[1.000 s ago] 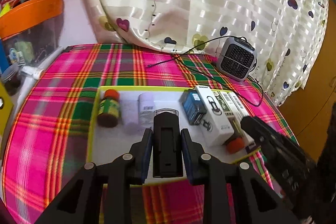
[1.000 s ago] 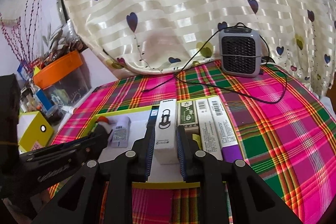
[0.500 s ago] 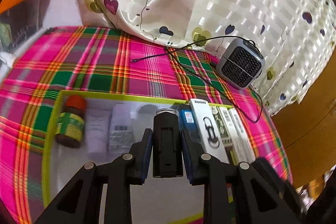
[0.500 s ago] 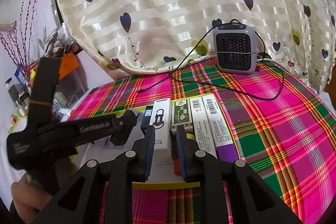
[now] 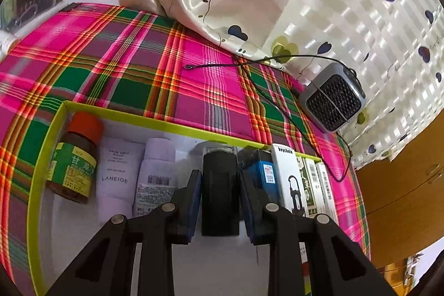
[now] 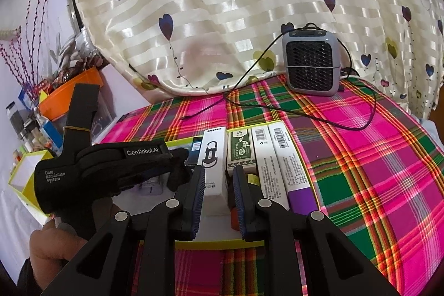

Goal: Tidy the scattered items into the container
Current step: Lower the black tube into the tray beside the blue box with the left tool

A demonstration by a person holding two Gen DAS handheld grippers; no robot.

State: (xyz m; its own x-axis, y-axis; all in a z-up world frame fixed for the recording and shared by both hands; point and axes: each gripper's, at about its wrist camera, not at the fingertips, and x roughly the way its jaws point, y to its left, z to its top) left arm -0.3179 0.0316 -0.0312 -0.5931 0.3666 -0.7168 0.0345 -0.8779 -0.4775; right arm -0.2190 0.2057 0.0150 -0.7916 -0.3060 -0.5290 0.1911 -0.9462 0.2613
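Seen from the left wrist, the left gripper point(image 5: 219, 197) clamps a black cylindrical item point(image 5: 219, 190) between its blue pads, holding it over the white floor of the yellow-green rimmed container point(image 5: 155, 122). To the left of the fingers lie a brown jar with an orange lid point(image 5: 74, 157), a white LANEIGE tube point(image 5: 118, 171) and a white bottle point(image 5: 156, 174). To the right stand a blue box point(image 5: 262, 171) and the white keychain box point(image 5: 288, 179). Far beyond the fingers, a grey fan heater point(image 5: 334, 99) sits on the plaid cloth point(image 5: 125, 68).

From the right wrist, the right gripper point(image 6: 217, 201) stands at its narrowest, though whether its pads press the white keychain box point(image 6: 213, 165) lying between them cannot be told. Right of the fingers lie a green box point(image 6: 241, 149) and two white barcode boxes point(image 6: 277, 165). At left, the left gripper point(image 6: 177, 160), held by a hand point(image 6: 52, 243), reaches into the container point(image 6: 222, 243).
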